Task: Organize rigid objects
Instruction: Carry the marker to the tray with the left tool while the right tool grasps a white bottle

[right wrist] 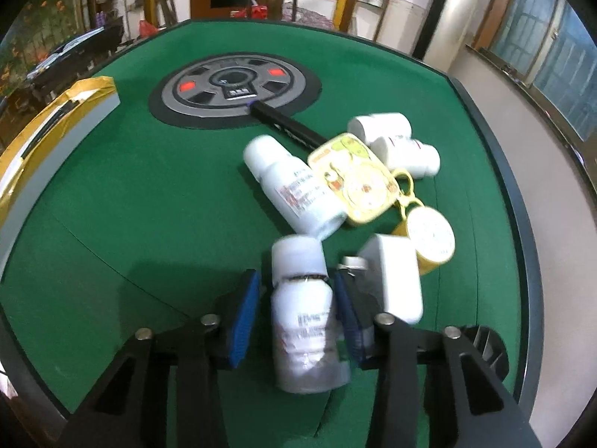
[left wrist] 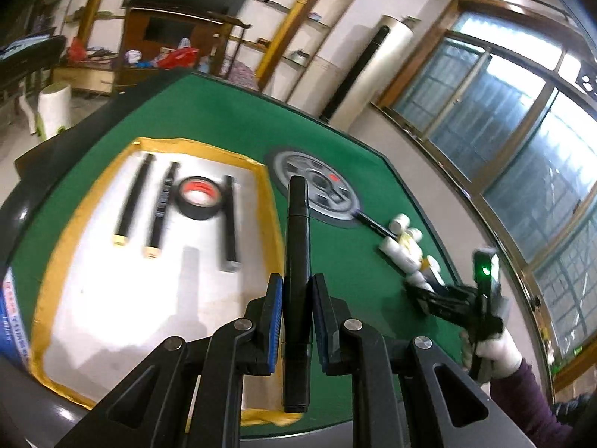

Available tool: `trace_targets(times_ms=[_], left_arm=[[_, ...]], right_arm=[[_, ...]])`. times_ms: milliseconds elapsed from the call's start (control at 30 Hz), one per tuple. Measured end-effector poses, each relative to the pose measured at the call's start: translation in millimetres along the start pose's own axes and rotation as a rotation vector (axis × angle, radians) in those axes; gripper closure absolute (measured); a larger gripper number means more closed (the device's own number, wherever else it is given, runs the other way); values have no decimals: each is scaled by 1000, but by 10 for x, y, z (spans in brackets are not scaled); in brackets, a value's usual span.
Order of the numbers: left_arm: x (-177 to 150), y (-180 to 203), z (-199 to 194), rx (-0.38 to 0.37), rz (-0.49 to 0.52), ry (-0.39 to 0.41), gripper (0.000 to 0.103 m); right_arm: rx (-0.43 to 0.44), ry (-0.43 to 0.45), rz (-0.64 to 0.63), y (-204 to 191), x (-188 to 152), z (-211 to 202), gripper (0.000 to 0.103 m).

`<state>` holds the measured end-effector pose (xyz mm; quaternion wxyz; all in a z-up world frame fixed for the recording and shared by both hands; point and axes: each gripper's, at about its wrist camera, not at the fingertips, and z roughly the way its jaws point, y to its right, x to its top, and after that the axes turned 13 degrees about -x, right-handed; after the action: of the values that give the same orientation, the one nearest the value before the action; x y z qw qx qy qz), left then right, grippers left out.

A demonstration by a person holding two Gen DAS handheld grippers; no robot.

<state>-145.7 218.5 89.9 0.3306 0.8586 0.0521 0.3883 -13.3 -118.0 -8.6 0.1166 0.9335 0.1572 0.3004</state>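
Observation:
My left gripper is shut on a black marker, held above the right edge of a white board with yellow tape border. On the board lie three black pens and a roll of black tape. My right gripper is open, its blue pads on either side of a white bottle lying on the green table. Beyond lie more white bottles, yellow tags and a black marker. The right gripper also shows in the left wrist view.
A grey round panel sits in the table's centre. The table has a dark raised rim. A white box lies right of my right gripper. A window and a white standing unit are beyond the table.

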Motion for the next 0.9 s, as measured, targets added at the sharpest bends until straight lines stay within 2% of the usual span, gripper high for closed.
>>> trace_targets(times_ms=[167,300,400,633,900], left_arm=[[97,-272,-162,107,-20,41,88],[141,-498,-234,172,-45,44,88],[156,-686,-214,222,-76,16,88],[387,-977,-31,311,-81,-68,88],[634,-1209,367,366,-78,-186,88]], right_arm=[[99,-11,141,160,-41,10,70],[255,-2,247,218,-22,-113,70],[361,-2,289,153,43,-204,70],[564,-2,275,-475,374,-439,70],[674,-4,180,-1331,775,-676,70]])
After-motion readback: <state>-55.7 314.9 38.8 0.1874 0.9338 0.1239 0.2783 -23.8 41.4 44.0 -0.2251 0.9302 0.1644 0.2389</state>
